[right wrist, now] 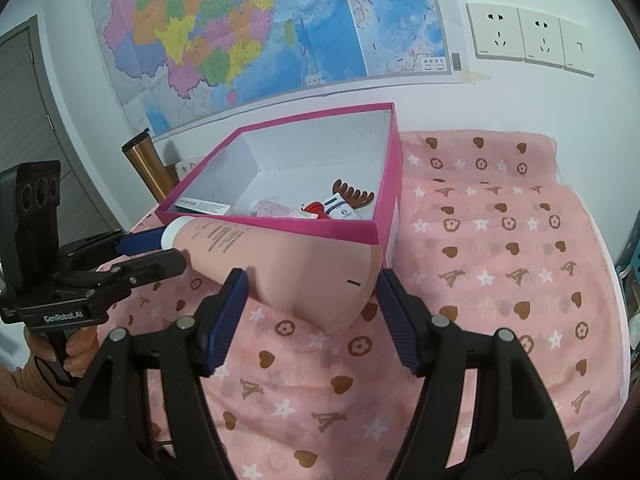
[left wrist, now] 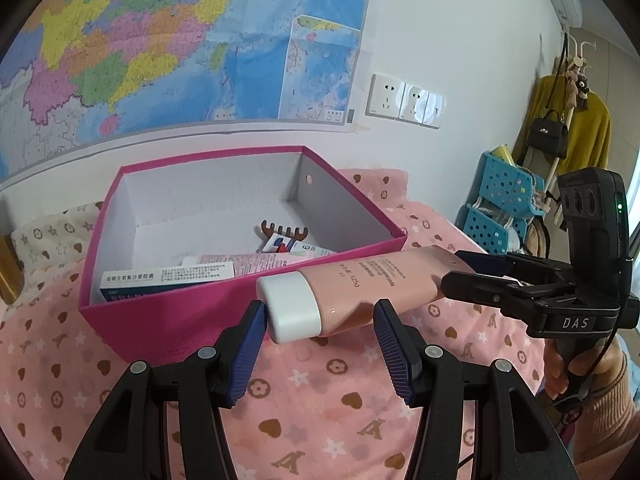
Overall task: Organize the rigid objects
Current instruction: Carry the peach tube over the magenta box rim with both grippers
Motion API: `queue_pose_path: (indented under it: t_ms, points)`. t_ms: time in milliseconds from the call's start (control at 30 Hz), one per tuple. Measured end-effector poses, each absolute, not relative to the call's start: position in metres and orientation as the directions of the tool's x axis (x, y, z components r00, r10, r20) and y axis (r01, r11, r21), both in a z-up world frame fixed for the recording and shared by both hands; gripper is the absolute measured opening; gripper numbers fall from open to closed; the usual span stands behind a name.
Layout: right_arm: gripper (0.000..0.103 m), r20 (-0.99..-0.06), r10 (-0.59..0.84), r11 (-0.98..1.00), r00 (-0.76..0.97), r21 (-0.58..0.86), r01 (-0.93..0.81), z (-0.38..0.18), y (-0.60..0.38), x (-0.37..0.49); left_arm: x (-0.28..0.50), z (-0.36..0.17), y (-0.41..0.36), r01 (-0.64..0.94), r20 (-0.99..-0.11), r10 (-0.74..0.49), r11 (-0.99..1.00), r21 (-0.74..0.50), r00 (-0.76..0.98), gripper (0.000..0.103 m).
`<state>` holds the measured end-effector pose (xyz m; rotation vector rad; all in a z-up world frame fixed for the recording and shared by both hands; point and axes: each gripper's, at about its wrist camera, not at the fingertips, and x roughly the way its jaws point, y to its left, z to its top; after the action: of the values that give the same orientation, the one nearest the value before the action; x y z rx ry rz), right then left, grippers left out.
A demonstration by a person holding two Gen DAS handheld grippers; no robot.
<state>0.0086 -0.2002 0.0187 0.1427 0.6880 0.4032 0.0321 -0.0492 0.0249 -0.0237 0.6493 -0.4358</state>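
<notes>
A pink tube with a white cap [left wrist: 352, 292] hangs in the air just in front of the open magenta box [left wrist: 168, 316]. My left gripper [left wrist: 320, 354] has its jaws around the cap end, its left pad touching the cap. My right gripper [right wrist: 312, 312] has its jaws around the flat crimped end of the tube [right wrist: 304, 268]. It also shows in the left wrist view [left wrist: 460, 276]. The box [right wrist: 384, 184] holds a blue-and-white carton [left wrist: 168, 278], a small tube [right wrist: 340, 208] and a brown comb [left wrist: 285, 232].
A pink patterned cloth [right wrist: 500, 264] covers the surface. A copper flask [right wrist: 144, 160] stands left of the box. Blue baskets [left wrist: 504, 200] and hanging clothes are at the right. A map and wall sockets [right wrist: 528, 36] are behind.
</notes>
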Motion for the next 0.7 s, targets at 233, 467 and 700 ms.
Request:
queue_pose_path:
  t_ms: [233, 467, 700]
  points:
    - [0.069, -0.584, 0.406, 0.914, 0.703, 0.257, -0.314, 0.0208, -0.2014, 0.0117, 0.0338, 0.0273, -0.0508, 0.389, -0.575, -0.399, 0.909, -0.149, 0.714, 0.056]
    - [0.069, -0.581, 0.405, 0.914, 0.706, 0.252, -0.317, 0.0223, -0.2006, 0.013, 0.0368, 0.029, -0.0508, 0.383, -0.573, -0.395, 0.912, -0.149, 0.718, 0.056]
    - [0.069, -0.574, 0.407, 0.913, 0.711, 0.246, -0.325, 0.0273, -0.2, 0.0177, 0.0407, 0.032, -0.0489, 0.38, -0.567, -0.391, 0.914, -0.144, 0.725, 0.056]
